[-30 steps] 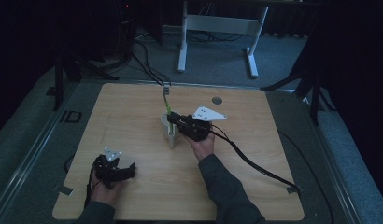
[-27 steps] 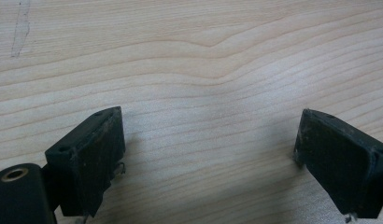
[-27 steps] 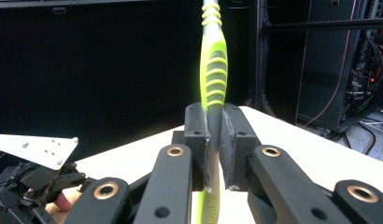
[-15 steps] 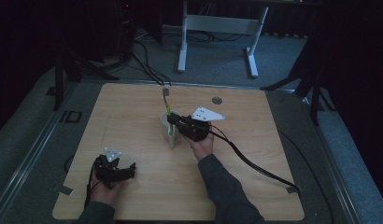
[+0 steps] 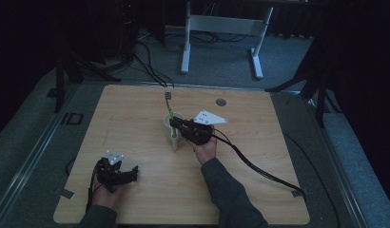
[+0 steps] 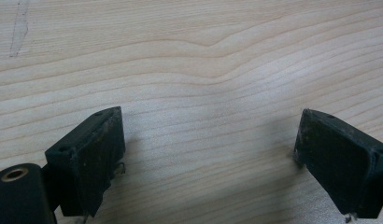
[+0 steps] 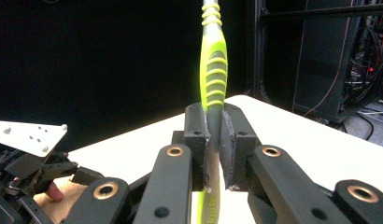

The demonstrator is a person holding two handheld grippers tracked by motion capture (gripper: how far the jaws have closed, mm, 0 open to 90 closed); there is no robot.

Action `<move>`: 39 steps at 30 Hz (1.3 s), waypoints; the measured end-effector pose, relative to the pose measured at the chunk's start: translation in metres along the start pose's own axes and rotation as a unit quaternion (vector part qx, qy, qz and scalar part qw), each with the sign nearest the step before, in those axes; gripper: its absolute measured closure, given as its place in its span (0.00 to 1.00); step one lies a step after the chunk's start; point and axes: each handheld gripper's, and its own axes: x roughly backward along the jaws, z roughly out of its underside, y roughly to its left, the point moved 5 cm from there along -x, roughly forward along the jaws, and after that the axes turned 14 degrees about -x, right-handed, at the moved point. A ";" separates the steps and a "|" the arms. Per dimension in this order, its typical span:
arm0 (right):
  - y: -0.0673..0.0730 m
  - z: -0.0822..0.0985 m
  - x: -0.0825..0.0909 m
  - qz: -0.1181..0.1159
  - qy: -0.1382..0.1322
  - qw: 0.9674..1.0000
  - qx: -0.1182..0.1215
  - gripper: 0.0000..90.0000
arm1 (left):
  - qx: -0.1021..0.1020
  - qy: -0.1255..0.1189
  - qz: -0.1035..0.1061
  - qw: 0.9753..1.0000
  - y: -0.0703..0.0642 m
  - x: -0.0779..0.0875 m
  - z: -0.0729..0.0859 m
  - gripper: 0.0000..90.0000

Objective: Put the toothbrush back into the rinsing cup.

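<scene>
**A:** What sits at the lower left of the high view?

**B:** The left gripper (image 5: 118,172), held in a hand that enters from the bottom edge and rests low on the wooden table (image 5: 136,109). It points toward the right of the frame. A small grey three-cornered plate sits on top of it. In the left gripper view its two black jaws stand wide apart, released, with bare pale wood grain between them. The pads look scuffed and matte.

**A:** And moving toward the centre?

**B:** A white cup (image 5: 170,124) stands near the middle of the table. A toothbrush (image 5: 170,108) with a lime-green and grey handle rises out of it, head uppermost, leaning slightly. The right gripper (image 5: 176,124) reaches in from the right, its forearm angling up from the bottom edge in a dark sleeve. A black cable trails off it to the lower right.

**A:** Is it gripping?

**B:** Yes. In the right gripper view the jaws are clenched on the toothbrush handle (image 7: 213,84), whose ribbed rubbery green grip stands upright between the pads.

**A:** Anything hard to make out?

**B:** The room is dim. The gripper covers part of the cup, and the brush's lower end is hidden inside it.
</scene>
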 end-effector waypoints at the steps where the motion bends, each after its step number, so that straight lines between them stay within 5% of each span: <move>1: 0.000 0.000 0.000 0.000 0.000 1.000 0.000 0.91 | 0.000 0.000 0.000 1.000 0.000 0.000 0.000 0.10; 39: -0.006 0.025 -0.005 0.013 0.024 1.000 0.000 0.90 | -0.001 0.001 0.000 1.000 0.000 0.000 0.000 0.10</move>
